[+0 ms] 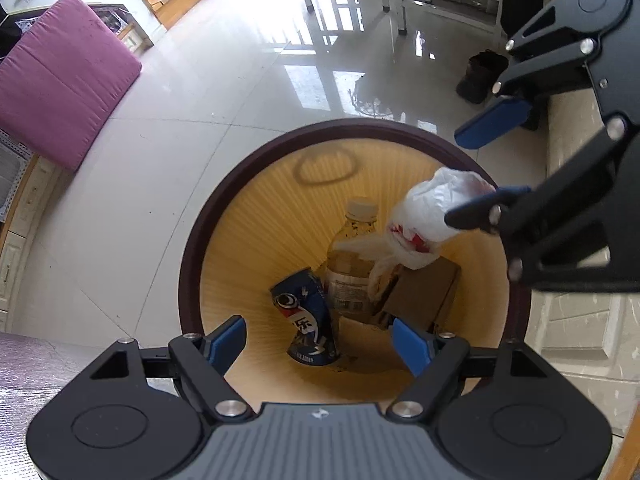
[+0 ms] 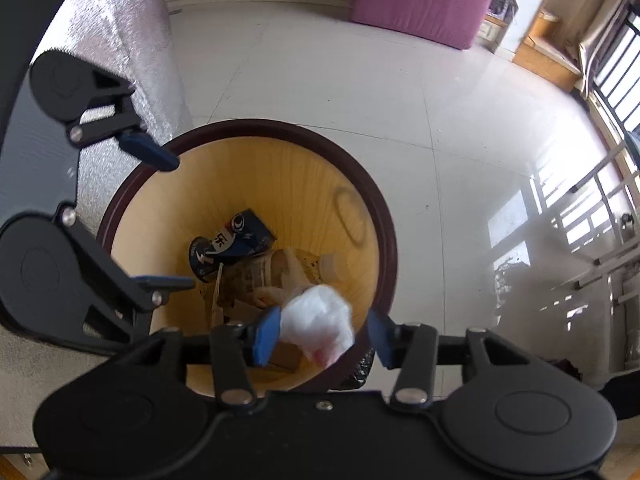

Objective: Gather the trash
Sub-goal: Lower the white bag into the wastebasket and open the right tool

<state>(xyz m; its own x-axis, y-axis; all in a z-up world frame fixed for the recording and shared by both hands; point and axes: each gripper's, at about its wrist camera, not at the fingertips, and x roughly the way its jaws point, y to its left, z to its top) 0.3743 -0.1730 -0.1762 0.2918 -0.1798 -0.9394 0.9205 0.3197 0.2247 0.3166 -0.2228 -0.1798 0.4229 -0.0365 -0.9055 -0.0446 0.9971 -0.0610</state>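
While spread wide above the round bin (image 1: 188, 280), left claw (image 1: 320, 346) released, gripping nothing, blue pads clear of the trash below. Right claw (image 2: 322, 336) also parted wide over the bin's near rim, with a crumpled white plastic bag (image 2: 320, 326) between its pads: touching the left pad (image 2: 266, 334), apart from the other; cannot tell whether hanging from that pad or already loose. Down on the bin floor: a crushed blue can (image 1: 310, 320), a plastic bottle (image 1: 352, 264) and brown cardboard (image 1: 424, 296), packed close together. Bin standing on pale tiled floor (image 1: 224, 92).
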